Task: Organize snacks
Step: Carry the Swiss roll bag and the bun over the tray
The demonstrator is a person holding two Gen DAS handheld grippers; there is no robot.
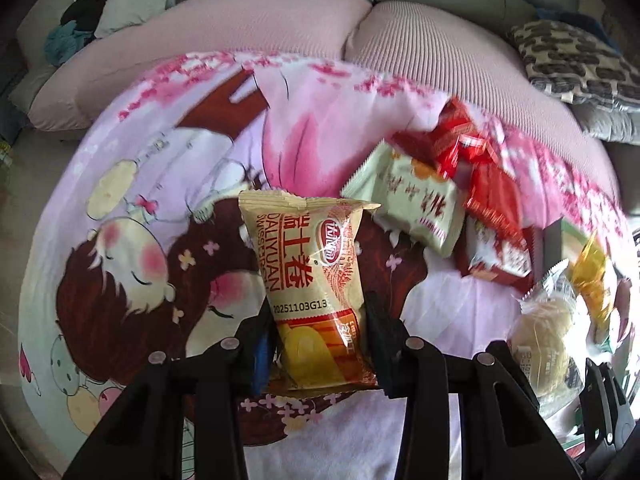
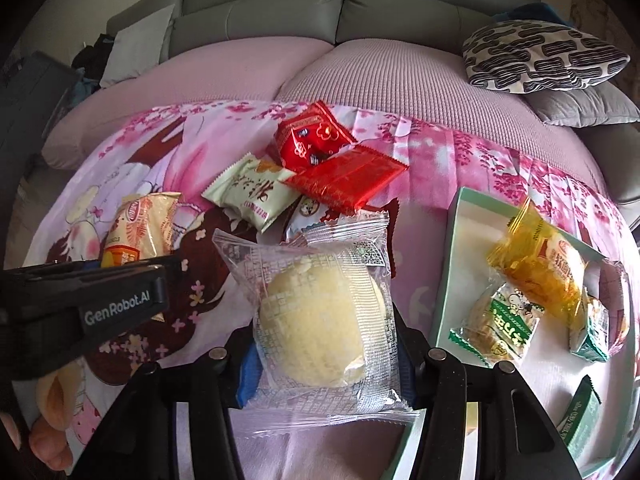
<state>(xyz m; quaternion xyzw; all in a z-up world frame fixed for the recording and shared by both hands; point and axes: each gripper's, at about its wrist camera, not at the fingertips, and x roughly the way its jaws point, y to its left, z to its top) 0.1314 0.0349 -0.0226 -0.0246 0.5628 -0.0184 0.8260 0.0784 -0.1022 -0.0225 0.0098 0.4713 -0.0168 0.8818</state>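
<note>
Here each pack, Swiss roll pack (image 1: 316, 292) and clear-wrapped bun (image 2: 320, 320), sits clamped between jaws.

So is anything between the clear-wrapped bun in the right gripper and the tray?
Nothing visible. The bun is clamped in the right gripper, and the tray lies just right of it with only bare printed cloth between.

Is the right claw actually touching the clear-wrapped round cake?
Touching. The right wrist view shows the right claw with both fingers pressed against the clear-wrapped round cake, held up off the cloth.
</note>
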